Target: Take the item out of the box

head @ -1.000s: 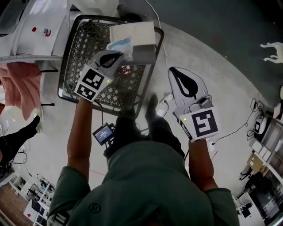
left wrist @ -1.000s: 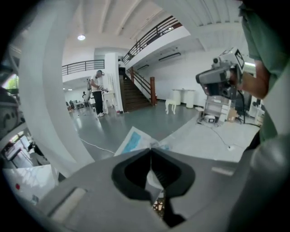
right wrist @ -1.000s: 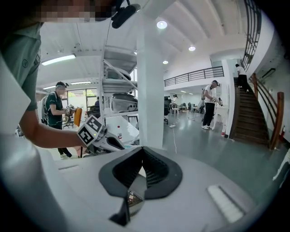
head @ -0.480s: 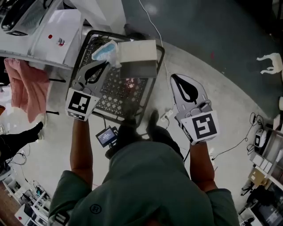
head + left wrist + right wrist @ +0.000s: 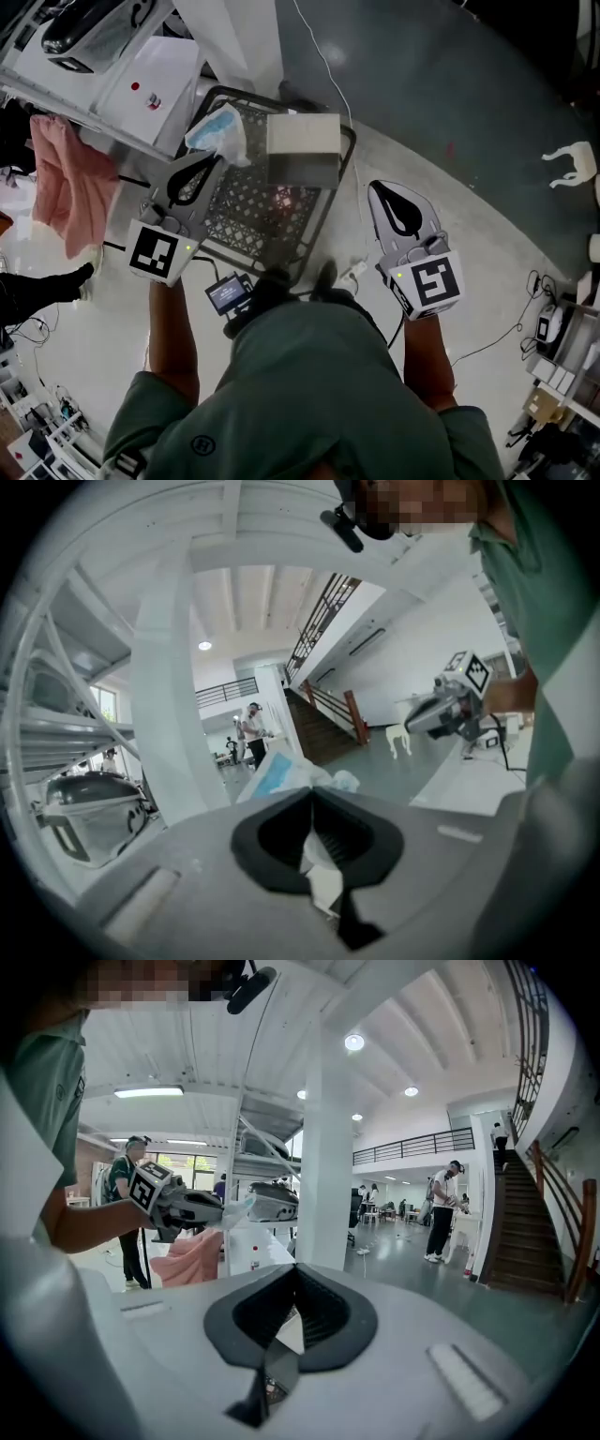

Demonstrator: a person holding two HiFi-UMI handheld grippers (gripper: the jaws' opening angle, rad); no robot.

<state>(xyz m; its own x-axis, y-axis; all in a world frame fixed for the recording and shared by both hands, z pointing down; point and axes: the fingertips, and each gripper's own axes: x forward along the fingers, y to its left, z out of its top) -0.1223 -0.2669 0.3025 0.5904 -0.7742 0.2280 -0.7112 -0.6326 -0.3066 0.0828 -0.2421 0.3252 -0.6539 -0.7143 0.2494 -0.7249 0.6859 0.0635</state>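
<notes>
the left gripper [image 5: 214, 157] is seen in the head view at the upper left of the frame, over the left edge of a black mesh basket [image 5: 251, 202]. its fingers [image 5: 281, 832] are closed tight, and a thin white edge of the soft white-and-blue packet [image 5: 220, 131] is pinched between them. the packet is held in the air, clear of the basket and of the pale box [image 5: 303, 147], which is set on the basket's upper right corner. the packet is placed just left of the box, close to the edge of a white shelf [image 5: 141, 89] at the frame's upper left. in the left gripper view, the packet [image 5: 281, 772] is seen bunched just beyond the fingertips.

the right gripper [image 5: 380, 187] is held right of centre in the head view, over the pale floor [image 5: 450, 281], beside the basket and apart from it. its fingers [image 5: 323, 1312] are brought together and nothing is gripped by them. in the right gripper view, the other gripper is seen at the left of the frame with the packet at its tip. a pink cloth [image 5: 70, 178] is hung at the left edge of the head view, below the shelf.
</notes>
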